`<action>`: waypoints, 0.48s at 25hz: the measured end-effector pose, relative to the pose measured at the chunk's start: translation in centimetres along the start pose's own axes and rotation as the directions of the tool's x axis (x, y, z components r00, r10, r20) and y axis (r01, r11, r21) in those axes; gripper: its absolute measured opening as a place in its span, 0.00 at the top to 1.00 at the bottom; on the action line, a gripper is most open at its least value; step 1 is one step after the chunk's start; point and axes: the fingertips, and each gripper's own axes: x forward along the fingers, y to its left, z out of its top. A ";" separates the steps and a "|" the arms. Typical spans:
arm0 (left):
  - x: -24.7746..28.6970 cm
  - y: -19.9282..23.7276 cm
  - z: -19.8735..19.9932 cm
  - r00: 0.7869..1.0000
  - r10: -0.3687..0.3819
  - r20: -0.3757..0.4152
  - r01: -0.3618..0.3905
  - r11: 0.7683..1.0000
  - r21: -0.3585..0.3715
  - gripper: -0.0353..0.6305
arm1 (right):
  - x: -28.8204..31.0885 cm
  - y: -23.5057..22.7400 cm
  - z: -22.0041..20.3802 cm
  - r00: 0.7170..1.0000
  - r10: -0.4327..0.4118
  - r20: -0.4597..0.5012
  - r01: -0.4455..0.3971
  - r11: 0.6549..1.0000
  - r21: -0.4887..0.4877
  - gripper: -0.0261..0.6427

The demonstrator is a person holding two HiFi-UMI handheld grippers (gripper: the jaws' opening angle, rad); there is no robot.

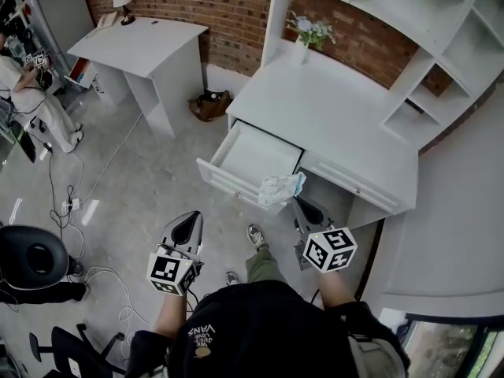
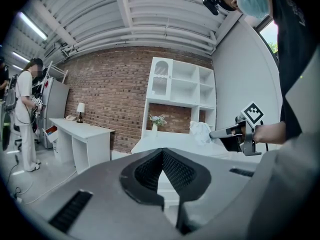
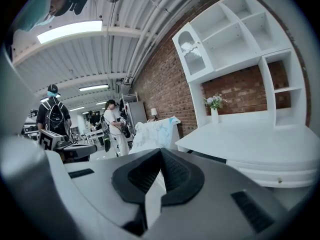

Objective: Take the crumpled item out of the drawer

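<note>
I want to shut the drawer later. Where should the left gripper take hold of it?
Probably the top edge of the drawer front, towards its left end, from above. It is pulled out, so that edge is exposed, and the cloth held by the right gripper hangs by its right end.

- From the head view we cannot see the tips of the right gripper (image 1: 301, 208), because the crumpled white and pale-blue cloth (image 1: 280, 187) covers them.
- In the right gripper view, the gripper's own grey body hides the lower part of the cloth (image 3: 152, 131).
- The rear of the open white drawer (image 1: 250, 157) runs under the white desk top (image 1: 331, 109), out of our sight.
- The head view's left edge cuts off 1 person in white (image 1: 27, 93) and 1 black round chair (image 1: 31, 257).
- The brown thing on the floor (image 1: 209, 105) is too small for us to tell what it is.
</note>
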 end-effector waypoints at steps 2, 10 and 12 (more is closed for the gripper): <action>-0.1 -0.2 0.0 1.000 -0.004 -0.003 0.004 1.000 0.002 0.94 | -0.4 -0.1 0.0 1.000 -0.006 0.004 0.006 1.000 0.003 0.96; 0.4 -1.5 -0.2 1.000 -0.021 0.000 0.021 1.000 0.005 0.94 | -1.3 -0.7 0.0 1.000 -0.015 0.018 0.015 1.000 0.000 0.96; 0.6 -1.7 -0.1 1.000 -0.023 0.001 0.023 1.000 0.004 0.94 | -1.4 -1.0 0.2 1.000 -0.013 0.019 0.014 1.000 -0.006 0.96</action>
